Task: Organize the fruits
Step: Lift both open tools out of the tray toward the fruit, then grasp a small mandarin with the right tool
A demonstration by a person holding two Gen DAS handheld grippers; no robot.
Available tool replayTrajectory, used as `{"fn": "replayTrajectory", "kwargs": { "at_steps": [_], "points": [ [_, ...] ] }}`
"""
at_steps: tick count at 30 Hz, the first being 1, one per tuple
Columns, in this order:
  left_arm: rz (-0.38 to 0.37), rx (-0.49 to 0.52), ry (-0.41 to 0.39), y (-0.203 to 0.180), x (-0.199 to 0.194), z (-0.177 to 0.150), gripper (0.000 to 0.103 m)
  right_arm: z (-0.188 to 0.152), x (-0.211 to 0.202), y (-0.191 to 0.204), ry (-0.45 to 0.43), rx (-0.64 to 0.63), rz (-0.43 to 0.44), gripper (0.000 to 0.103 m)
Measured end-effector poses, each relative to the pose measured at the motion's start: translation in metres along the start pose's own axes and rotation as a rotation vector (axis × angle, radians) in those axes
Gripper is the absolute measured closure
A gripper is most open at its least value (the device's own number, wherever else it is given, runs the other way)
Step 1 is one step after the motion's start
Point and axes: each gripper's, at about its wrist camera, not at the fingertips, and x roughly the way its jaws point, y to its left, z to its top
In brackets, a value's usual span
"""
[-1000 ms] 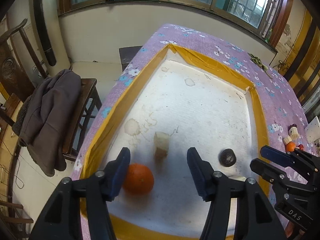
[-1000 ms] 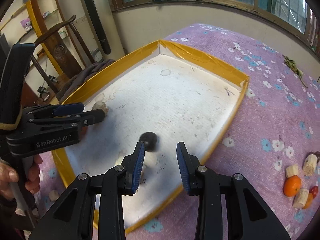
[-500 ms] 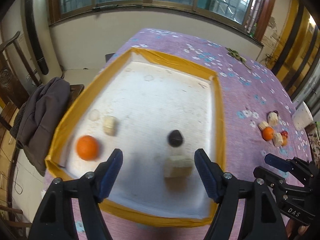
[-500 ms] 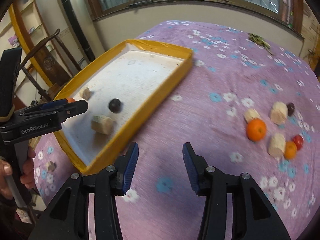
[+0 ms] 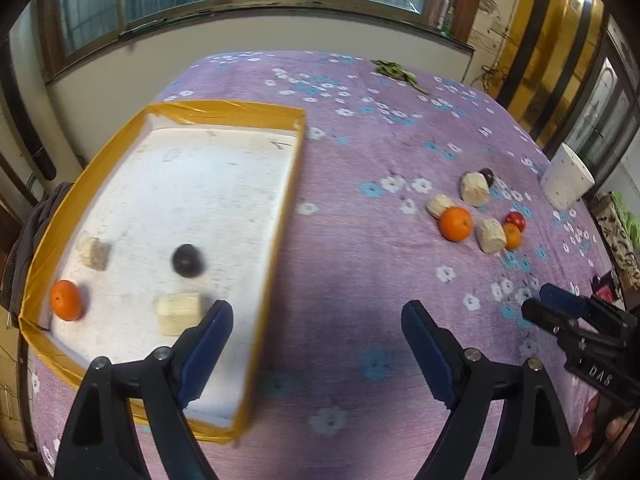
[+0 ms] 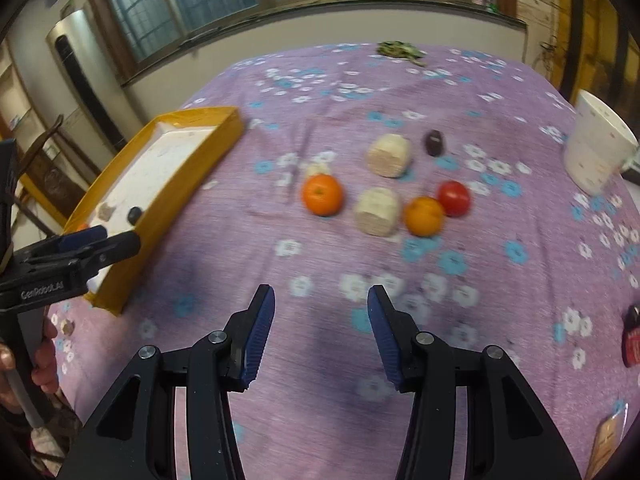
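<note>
Item: loose fruit cluster on the purple cloth (image 6: 320,400), not yet in the tray (image 5: 294,184). Contents: large orange (image 6: 322,194), small orange (image 6: 424,216), red fruit (image 6: 453,198), dark fruit (image 6: 433,142), three pale chunks, of which the near chunk (image 6: 377,211) and far chunk (image 6: 389,156) show best. Location, right wrist view: cluster lies ahead at about 12 o'clock from the right gripper (image 6: 321,336), well apart, the large orange toward 11, the red fruit toward 1. Location, left wrist view: cluster sits at about 1 to 2 o'clock from the left gripper (image 5: 317,346), farther off. Right gripper is the nearer (judgement: it suits the next pick). Near chunk's long axis runs roughly along the line of approach, so the fingers would close across its width. Fingers: both grippers spread apart and empty. Tray, at 10 o'clock from the right gripper, already holds an orange, a dark fruit and two chunks.
</note>
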Motion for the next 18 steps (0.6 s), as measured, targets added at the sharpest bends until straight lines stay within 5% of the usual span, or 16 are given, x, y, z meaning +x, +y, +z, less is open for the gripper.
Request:
{"fn": "replayTrajectory", "kwargs": {
  "at_steps": [6,18],
  "points": [
    [0.002,0.054,0.03,-0.03,0.008,-0.003,0.012,0.008,0.001,-0.046,-0.022,0.075,-0.003,0.055],
    [0.027,0.062,0.081,-0.046,0.022,-0.004,0.012,0.038,0.043,-0.074,-0.017,0.036,0.065,0.055]
  ]
}}
